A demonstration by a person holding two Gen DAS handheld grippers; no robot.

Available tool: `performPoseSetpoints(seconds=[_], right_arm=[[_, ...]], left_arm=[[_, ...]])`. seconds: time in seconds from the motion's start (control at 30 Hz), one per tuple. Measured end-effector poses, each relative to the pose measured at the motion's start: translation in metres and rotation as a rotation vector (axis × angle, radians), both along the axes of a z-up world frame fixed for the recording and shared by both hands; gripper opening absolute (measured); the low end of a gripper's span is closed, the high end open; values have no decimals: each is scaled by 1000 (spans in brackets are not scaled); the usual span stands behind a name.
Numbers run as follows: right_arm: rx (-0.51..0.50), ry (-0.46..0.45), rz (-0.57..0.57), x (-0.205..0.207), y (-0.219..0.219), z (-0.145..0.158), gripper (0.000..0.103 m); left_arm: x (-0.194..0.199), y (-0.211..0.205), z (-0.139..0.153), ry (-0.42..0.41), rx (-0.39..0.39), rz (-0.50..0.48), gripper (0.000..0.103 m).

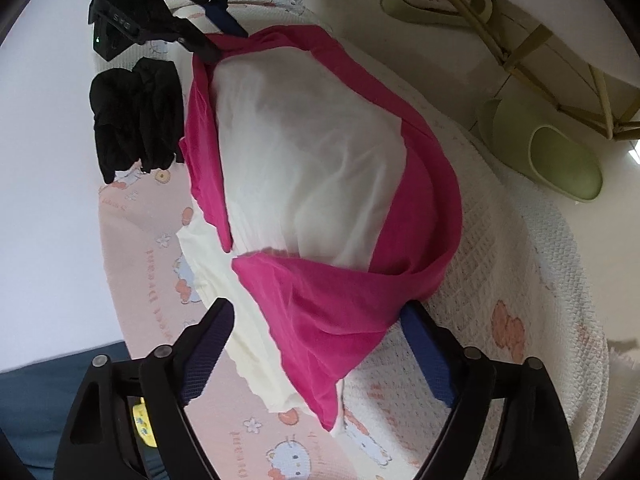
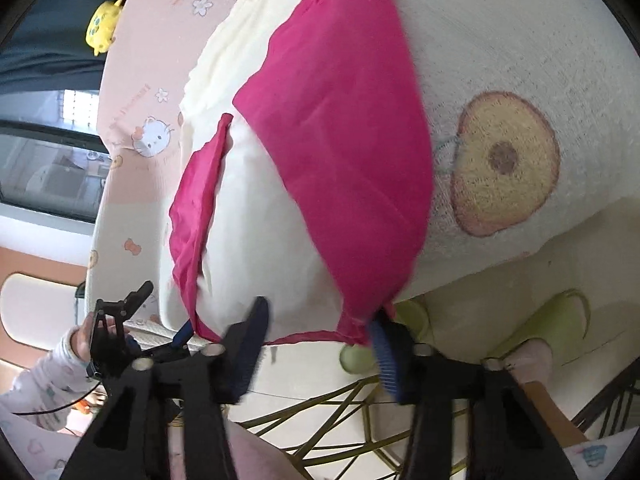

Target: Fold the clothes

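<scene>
A white garment with magenta sleeves and trim (image 1: 304,168) lies spread on a bed with a pink and white cartoon blanket (image 1: 136,240). In the left wrist view my left gripper (image 1: 320,332) is open, its fingers either side of a magenta sleeve fold that touches the right finger (image 1: 424,344). The right gripper (image 1: 224,36) shows at the garment's far corner, touching the magenta edge. In the right wrist view my right gripper (image 2: 320,328) is open with the magenta hem (image 2: 360,326) against its right finger; the garment (image 2: 280,208) spreads ahead and the left gripper (image 2: 160,316) shows at lower left.
A black folded garment (image 1: 136,116) lies on the bed left of the shirt. Green slippers (image 1: 560,160) and a chair's yellow frame (image 1: 520,48) stand on the floor beside the bed. A yellow plush toy (image 2: 102,26) sits by the blanket's far edge.
</scene>
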State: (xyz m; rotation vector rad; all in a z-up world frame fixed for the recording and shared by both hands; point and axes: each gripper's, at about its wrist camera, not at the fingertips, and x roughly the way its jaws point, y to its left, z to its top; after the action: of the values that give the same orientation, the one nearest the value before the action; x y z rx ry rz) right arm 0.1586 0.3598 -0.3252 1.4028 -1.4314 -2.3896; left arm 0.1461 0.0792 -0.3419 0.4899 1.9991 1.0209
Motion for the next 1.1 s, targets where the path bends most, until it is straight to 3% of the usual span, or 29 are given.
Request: performPoseSetpoints(seconds=[0.07,0.13,0.2,0.27,0.33,0.4,0.7,0.87,1.1], right_arm=[[20,-17,-15,-1,2,-2,21],[40,-30,-24,-2,3,-2,14],[51,-33,-26,-4,4,0,14],[64,-28,-17,-6,4,4,13],[65,-10,-13,-10,5,10,13],[57,14,-15,-13,7,15,13],[33,99,-17,-34,18,35,13],[22,98,-11,-52,23,35,13],[46,61,21,-99,10,24,13]], left_arm=[[1,1,0,-3,15,-7,87],[2,1,0,-18,17,-13,87],[2,1,2,-43,-15,-24,83],[1,3,6,-96,-55,2,69],[-2,7,12,-167,-102,52,48],[-6,12,17,-237,-132,102,43],[-36,42,46,-594,-159,372,43],[-45,51,54,-675,-146,414,42],[-61,64,67,-784,-157,477,28]])
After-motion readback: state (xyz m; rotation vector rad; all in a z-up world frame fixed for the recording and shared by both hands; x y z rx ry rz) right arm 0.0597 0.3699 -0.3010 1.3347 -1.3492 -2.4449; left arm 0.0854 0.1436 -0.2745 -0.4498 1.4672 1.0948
